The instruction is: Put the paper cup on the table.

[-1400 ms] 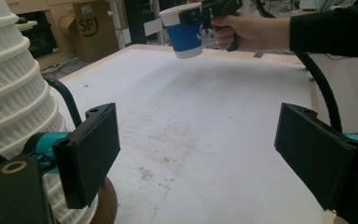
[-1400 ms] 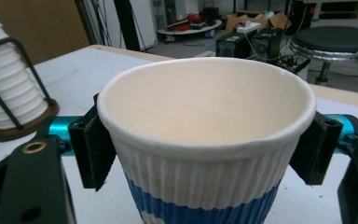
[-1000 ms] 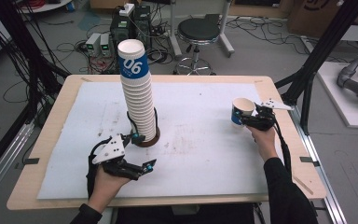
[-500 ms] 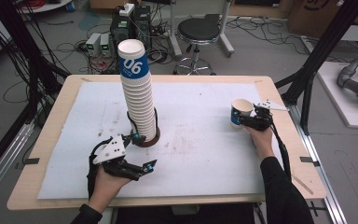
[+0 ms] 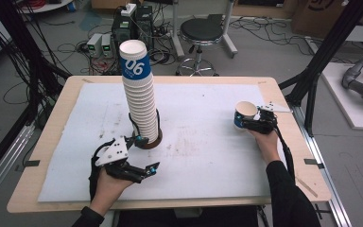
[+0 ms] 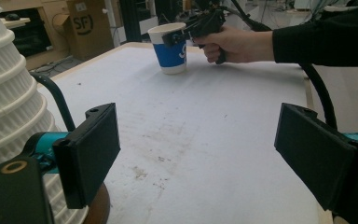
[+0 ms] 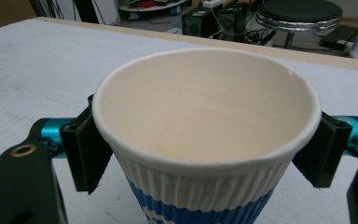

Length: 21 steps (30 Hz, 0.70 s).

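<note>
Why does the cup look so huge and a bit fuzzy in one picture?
In the right gripper view the paper cup sits right at the lens between the jaws, so it looms large and its near rim is soft. In the high view the same cup looks small, and the tall cup stack is sharp under even light, with hardly any shadows.

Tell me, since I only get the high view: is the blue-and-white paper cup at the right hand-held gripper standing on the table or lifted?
Observer: The left gripper view shows the paper cup standing with its base on the white mat.
Operator: Is the right hand-held gripper clamping it?
Observer: Its jaws have just been opening. In its own view the cup sits between the pads, which flank the ribbed wall under the rim without visibly squeezing.
Operator: Anything inside the cup?
Observer: No. The right gripper view looks straight into it, and it is empty.
</note>
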Motion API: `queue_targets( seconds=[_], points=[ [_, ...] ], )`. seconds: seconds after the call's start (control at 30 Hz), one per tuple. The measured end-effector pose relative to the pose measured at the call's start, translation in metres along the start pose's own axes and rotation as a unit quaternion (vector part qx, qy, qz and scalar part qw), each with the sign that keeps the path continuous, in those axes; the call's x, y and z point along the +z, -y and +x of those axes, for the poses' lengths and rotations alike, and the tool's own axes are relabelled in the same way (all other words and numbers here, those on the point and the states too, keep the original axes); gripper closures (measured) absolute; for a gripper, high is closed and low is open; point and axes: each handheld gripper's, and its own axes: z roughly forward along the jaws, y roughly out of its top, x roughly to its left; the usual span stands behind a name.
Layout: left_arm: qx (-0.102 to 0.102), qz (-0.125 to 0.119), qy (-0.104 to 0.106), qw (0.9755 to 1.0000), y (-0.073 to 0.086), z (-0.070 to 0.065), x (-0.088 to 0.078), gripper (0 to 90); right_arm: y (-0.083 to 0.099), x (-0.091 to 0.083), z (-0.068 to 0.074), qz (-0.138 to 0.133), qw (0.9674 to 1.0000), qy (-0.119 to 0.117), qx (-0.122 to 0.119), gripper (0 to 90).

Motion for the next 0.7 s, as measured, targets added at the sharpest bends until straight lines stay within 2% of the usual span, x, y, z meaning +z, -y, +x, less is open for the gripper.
queue_targets(
  seconds=[0.27, 0.47, 0.6, 0.7],
  points=[
    [0.002, 0.001, 0.005, 1.0000, -0.0006, -0.0001, 0.0019, 14.0, -0.0005, -0.0016, 0.0058, 0.017, 0.9998, 0.007, -0.011, 17.3],
    [0.003, 0.004, 0.009, 1.0000, -0.0010, -0.0006, 0.0030, 14.0, 0.0010, -0.0015, 0.0086, 0.042, 0.9988, 0.015, -0.018, 13.6],
    [0.003, 0.003, 0.009, 0.9999, -0.0011, -0.0009, 0.0040, 14.0, 0.0036, -0.0039, 0.0099, 0.041, 0.9984, 0.029, -0.024, 13.3],
    [0.003, 0.007, 0.012, 0.9999, -0.0012, -0.0006, 0.0046, 14.0, 0.0038, -0.0061, 0.0100, 0.048, 0.9982, 0.029, -0.021, 13.2]
  ],
)
